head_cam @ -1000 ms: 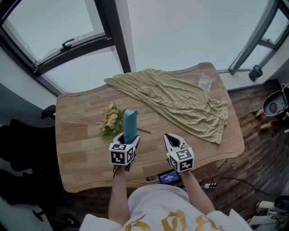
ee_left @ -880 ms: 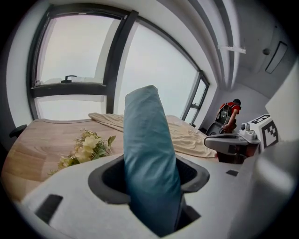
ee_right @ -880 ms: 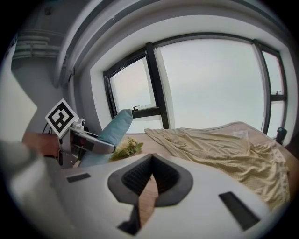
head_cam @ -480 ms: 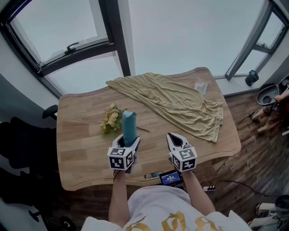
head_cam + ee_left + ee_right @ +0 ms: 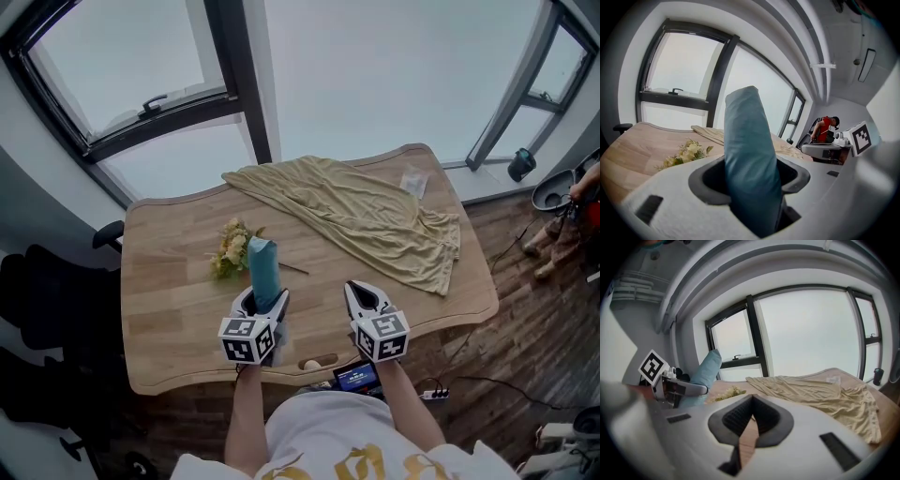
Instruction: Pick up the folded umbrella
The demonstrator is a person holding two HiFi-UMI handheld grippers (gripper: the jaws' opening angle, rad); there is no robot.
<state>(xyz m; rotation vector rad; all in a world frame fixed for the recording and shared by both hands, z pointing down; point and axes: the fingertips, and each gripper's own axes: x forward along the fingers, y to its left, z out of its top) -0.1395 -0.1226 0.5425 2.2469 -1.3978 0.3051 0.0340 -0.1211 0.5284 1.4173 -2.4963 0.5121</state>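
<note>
Left claw (image 5: 264, 300) clenched low on teal folded fabric-sleeved umbrella (image 5: 262, 266), held upright just beside yellow flower bunch (image 5: 232, 251). Right claw (image 5: 365, 298) closed, empty. Risk: smooth sleeve slides through grip, top-heavy umbrella tips, drops onto flower bunch.

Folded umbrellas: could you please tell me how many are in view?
1. The teal folded umbrella is clamped in the left tool, above the table and close to the flowers. Another could lie hidden under the cloth.
</note>
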